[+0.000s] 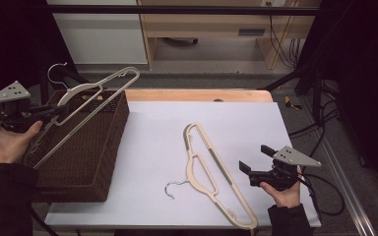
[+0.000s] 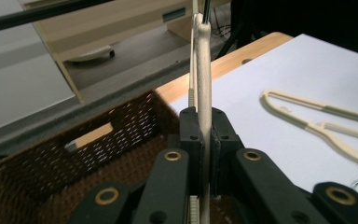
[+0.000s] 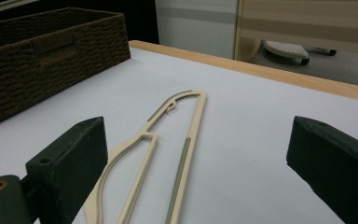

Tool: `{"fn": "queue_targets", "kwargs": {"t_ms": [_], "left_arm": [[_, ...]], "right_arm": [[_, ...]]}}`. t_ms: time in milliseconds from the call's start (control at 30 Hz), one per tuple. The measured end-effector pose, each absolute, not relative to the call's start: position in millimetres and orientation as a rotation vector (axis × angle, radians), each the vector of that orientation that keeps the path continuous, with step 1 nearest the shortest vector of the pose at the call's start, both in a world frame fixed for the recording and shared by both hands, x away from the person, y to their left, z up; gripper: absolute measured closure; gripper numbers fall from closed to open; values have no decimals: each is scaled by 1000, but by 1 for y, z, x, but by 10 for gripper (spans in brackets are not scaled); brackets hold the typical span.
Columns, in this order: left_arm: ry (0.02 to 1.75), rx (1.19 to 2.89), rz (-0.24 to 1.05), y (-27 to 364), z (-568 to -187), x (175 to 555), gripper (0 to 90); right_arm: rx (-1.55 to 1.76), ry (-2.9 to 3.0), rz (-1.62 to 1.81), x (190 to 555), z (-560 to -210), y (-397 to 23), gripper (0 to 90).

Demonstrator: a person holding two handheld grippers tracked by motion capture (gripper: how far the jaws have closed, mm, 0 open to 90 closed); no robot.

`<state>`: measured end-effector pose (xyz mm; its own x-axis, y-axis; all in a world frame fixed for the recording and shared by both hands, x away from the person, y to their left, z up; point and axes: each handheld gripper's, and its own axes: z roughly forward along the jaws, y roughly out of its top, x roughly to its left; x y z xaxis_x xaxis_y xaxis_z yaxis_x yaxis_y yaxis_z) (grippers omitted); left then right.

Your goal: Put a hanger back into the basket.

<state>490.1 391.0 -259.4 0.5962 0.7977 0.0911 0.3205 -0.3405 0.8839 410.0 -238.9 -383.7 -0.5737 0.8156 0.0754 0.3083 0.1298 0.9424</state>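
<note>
Left gripper clamped on cream plastic hanger, poised over dark woven basket for dropping in; right gripper agape beside basket, facing second cream hanger.

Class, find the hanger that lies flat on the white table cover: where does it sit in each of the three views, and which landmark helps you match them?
High view: the flat hanger lies right of centre on the white cover, hook toward the bottom left.
Left gripper view: at the right edge, beyond the hanger clamped in the left tongs.
Right gripper view: centre, between the open right tongs, running away from the camera.
Shared landmark: the brown wicker basket.
</note>
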Motion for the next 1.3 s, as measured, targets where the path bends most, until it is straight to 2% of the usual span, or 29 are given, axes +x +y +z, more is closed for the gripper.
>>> {"fn": "queue_targets", "kwargs": {"t_ms": [567,1300], "left_arm": [[1012,1937,614,439,-307,502,860],[1229,1980,481,447,-375,509,849]], "right_arm": [[1083,1951,1440,410,-384,-240,53],[1091,1958,1428,410,-385,-238,47]]}}
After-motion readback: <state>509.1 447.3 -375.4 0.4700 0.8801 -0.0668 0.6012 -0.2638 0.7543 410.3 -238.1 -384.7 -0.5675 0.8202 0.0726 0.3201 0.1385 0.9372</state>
